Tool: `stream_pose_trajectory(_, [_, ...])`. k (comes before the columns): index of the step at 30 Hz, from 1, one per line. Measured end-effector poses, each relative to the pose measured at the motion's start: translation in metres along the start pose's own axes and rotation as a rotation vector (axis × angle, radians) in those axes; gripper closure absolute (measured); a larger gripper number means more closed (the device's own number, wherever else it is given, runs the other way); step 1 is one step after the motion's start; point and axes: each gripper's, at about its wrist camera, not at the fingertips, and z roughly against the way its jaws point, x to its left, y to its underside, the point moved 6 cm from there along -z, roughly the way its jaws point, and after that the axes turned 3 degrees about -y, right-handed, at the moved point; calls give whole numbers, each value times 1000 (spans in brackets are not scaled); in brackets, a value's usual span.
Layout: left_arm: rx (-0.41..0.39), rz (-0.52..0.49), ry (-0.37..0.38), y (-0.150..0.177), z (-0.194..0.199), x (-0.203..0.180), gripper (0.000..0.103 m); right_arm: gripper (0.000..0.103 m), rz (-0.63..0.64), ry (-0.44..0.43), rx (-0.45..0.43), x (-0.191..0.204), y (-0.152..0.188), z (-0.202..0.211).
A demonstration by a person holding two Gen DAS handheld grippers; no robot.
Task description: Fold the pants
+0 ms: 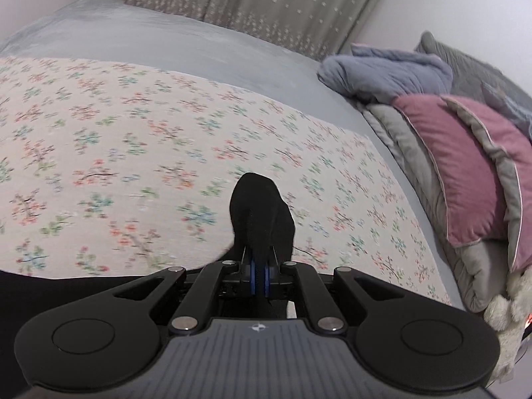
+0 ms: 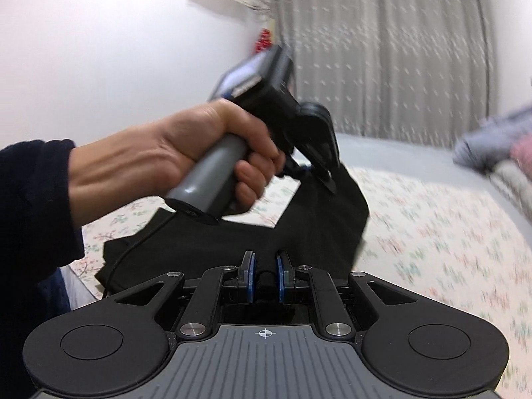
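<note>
While both tools are lifted over the flowered sheet (image 1: pixel 139 153) on the bed (image 1: pixel 166 46), the black pants (image 2: pixel 299 232) hang between them above that sheet. Left tool (image 1: pixel 260 271): clenched on a bunched fold of the pants. Right tool (image 2: pixel 265 277): clamped on another fold. Left hand (image 2: pixel 186 153): wrapped around its grey handle. Pink pillow (image 1: pixel 465 166) and blue blanket (image 1: pixel 385 73): heaped beside the sheet's far edge, against the wall.

I see a bed (image 1: pixel 206 50) under a grey sheet, with a floral cloth (image 1: pixel 133 153) spread across it. Grey star-patterned curtains (image 1: pixel 266 0) hang behind, between white walls (image 2: pixel 99 50). Pink pillows (image 1: pixel 465 166) and folded blankets (image 1: pixel 392 73) pile at the side.
</note>
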Motion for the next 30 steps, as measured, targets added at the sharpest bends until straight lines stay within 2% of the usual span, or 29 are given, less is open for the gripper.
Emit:
stream_pose_trajectory(6, [-33, 84, 37, -2, 18, 53, 84, 91, 43, -48, -8, 28, -10, -26])
stream_pose_trajectory(10, [-27, 125, 49, 3, 25, 89, 84, 92, 99, -94, 28, 54, -7, -47])
stream_pose_trajectory(16, [-54, 119, 27, 2, 50, 135, 84, 92, 170, -156, 78, 95, -2, -80])
stream_pose_trajectory(20, [-59, 128, 6, 4, 62, 168, 84, 92, 218, -192, 95, 103, -6, -84])
stream_pose_trajectory(27, [-37, 80, -31, 11, 54, 206, 84, 92, 265, -217, 126, 109, -4, -99])
stream_pose_trajectory(30, [-29, 90, -32, 12, 51, 216, 84, 92, 268, -211, 135, 114, -6, -108])
